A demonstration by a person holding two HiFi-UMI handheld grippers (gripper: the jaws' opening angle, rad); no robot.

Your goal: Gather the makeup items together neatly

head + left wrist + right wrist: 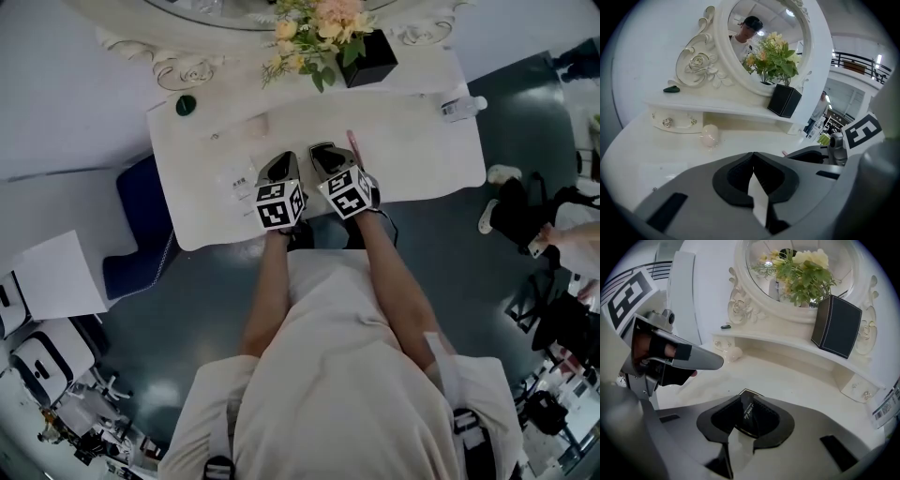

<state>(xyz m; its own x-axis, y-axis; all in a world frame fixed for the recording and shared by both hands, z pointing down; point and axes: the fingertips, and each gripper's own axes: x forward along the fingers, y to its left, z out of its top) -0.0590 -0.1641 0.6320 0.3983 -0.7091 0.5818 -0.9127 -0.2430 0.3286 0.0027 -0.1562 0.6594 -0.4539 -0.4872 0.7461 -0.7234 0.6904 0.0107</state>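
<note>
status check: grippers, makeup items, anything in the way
Left hand-held gripper shut, empty. Right hand-held gripper shut on thin dark makeup item. Pink sponge loose by the drawer. Nothing blocking seen.

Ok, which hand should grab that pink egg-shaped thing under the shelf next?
Probably left. The left gripper is shut and empty, and the pink egg-shaped item lies ahead of it, on its side. The right gripper is busy, shut on a black makeup item.

I count two grippers, the left tongs (753, 154) and right tongs (746, 401); one mirror (723, 49), one black flower box (784, 101), one pink sponge (710, 135), one green piece (671, 89), one dark flat case (747, 411), one bottle (462, 108).
</note>
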